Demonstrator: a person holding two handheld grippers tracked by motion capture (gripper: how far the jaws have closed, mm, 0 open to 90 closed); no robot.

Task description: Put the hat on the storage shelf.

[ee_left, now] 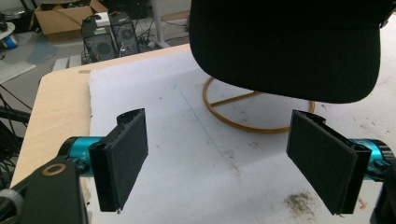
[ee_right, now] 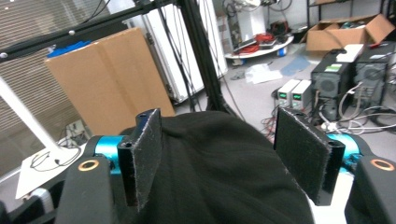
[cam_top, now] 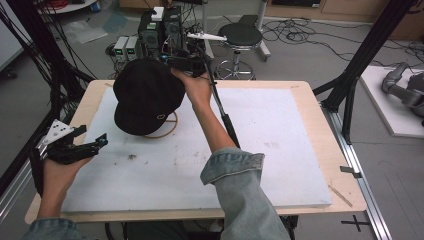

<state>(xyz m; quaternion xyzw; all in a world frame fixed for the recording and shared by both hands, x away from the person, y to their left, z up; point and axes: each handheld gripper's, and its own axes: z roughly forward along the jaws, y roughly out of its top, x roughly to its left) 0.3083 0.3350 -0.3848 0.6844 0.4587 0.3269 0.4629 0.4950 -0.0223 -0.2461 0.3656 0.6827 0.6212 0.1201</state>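
in the high view a black cap sits on a thin golden wire stand at the far left of the white mat; the right gripper is at its far rim, the left gripper well apart near the table's left edge.

in the left gripper view the jaws stand wide apart and empty, the cap's brim hanging above the stand's ring.

in the right gripper view the jaws are spread either side of the soft crown, not clamped. the cap looks light and floppy; the stiffer brim probably gives the surest hold, and the slight stand could tip.
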